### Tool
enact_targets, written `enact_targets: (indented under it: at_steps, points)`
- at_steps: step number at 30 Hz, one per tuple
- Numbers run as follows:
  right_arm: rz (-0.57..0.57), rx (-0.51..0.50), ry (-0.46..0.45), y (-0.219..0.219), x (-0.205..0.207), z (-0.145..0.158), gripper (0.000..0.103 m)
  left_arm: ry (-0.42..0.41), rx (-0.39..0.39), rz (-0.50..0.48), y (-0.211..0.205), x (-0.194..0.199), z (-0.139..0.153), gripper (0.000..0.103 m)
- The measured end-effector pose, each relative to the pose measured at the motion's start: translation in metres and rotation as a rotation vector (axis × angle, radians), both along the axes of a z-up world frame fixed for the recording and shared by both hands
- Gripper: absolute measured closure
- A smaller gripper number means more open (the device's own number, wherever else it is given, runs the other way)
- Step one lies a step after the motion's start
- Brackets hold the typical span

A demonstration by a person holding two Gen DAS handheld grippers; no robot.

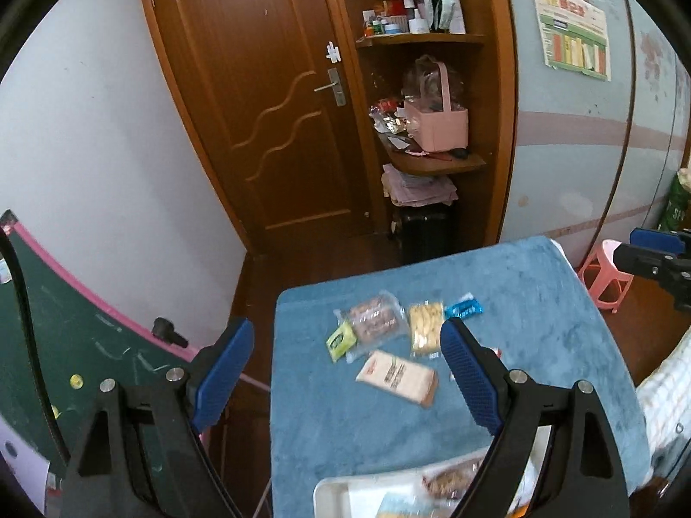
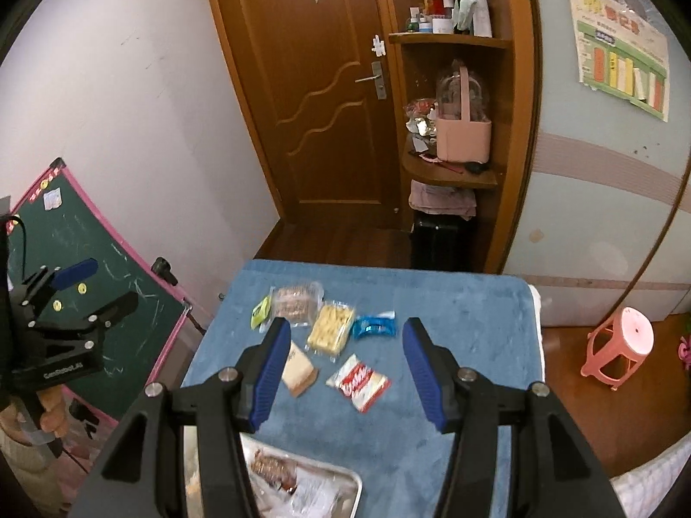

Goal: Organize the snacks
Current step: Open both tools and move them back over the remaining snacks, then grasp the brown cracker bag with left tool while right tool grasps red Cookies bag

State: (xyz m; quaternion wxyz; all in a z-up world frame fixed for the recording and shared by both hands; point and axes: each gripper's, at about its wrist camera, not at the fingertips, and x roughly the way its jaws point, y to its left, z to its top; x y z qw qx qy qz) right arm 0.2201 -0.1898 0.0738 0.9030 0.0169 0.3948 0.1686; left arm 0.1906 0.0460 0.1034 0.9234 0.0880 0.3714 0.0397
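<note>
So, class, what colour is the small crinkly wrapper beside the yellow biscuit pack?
Shiny blue wrapper, clearest in the right wrist view.

Left wrist view high over the near left of the blue-covered table (image 1: pixel 540 302), facing the wooden door (image 1: pixel 259 99), right wrist view further right, same heading, both sharing table, snack packets (image 2: pixel 330 332), tray (image 2: pixel 350 481), shelves (image 2: pixel 449 177)

A: How does the left gripper (image 1: pixel 347 347) stand?
B: Jaws spread wide, nothing between them, blue pads at 7 and 5 o'clock of its own view.
A: And the right gripper (image 2: pixel 347 345)?
B: Also spread wide and holding nothing. It shows the left one at 9 o'clock, in a hand (image 2: pixel 51 418).
</note>
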Motion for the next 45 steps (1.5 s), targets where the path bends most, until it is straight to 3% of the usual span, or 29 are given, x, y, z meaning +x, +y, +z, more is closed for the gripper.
enact_targets:
  at_steps: [3,7,13,19,24,31,36,41,45]
  points:
    - [0.036,0.005,0.019,-0.001,0.031,-0.005,0.048,0.032,-0.016,0.037,0.007,0.043,-0.014,0.015]
    - [0.103,-0.014,0.079,0.006,0.067,-0.033,0.048,0.164,-0.089,0.107,0.018,0.094,-0.066,0.015]
    - [0.207,-0.021,0.231,0.021,0.113,-0.117,0.048,0.304,-0.105,0.213,0.017,0.130,-0.158,0.015]
    - [0.286,0.017,0.392,0.035,0.126,-0.198,0.048,0.452,-0.218,0.313,0.020,0.148,-0.237,0.016]
    - [0.350,-0.002,0.499,0.048,0.120,-0.256,0.048,0.528,-0.307,0.377,0.024,0.154,-0.283,0.016]
    - [0.403,-0.083,0.471,0.059,0.115,-0.277,0.048,0.557,-0.410,0.459,0.028,0.151,-0.314,0.016]
    - [0.462,-0.202,0.451,0.071,0.116,-0.293,0.048,0.566,-0.494,0.528,0.035,0.151,-0.335,0.016]
    - [0.515,-0.224,0.431,0.077,0.106,-0.297,0.028,0.560,-0.540,0.574,0.036,0.148,-0.347,0.016]
    - [0.585,-0.403,0.329,0.096,0.082,-0.305,0.021,0.549,-0.542,0.607,0.032,0.148,-0.350,0.016]
